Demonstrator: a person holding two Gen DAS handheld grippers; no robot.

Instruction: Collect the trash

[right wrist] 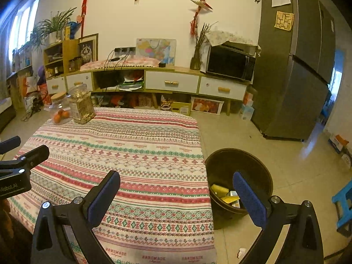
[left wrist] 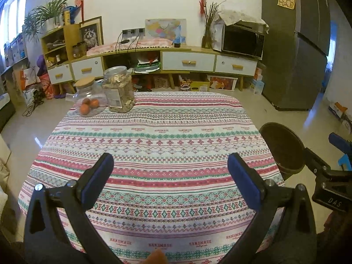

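Note:
A dark round trash bin [right wrist: 239, 160] stands on the floor at the table's right edge, with yellow and white packaging pieces [right wrist: 224, 194] lying inside. The same bin [left wrist: 283, 147] shows at the right of the left wrist view. My right gripper [right wrist: 176, 194] is open wide with nothing between its blue pads; its right finger hangs over the bin's mouth, its left finger over the tablecloth. My left gripper [left wrist: 170, 178] is open and empty above the patterned tablecloth [left wrist: 154, 136]. Part of the right gripper [left wrist: 330, 176] appears beside the bin.
Two clear jars stand at the table's far left corner: one with a cork lid and orange fruit [left wrist: 88, 96], one with dried food [left wrist: 118, 88]. A blue stool [right wrist: 343, 204] is at the right. A small white scrap [right wrist: 242, 252] lies on the floor. A sideboard and fridge stand behind.

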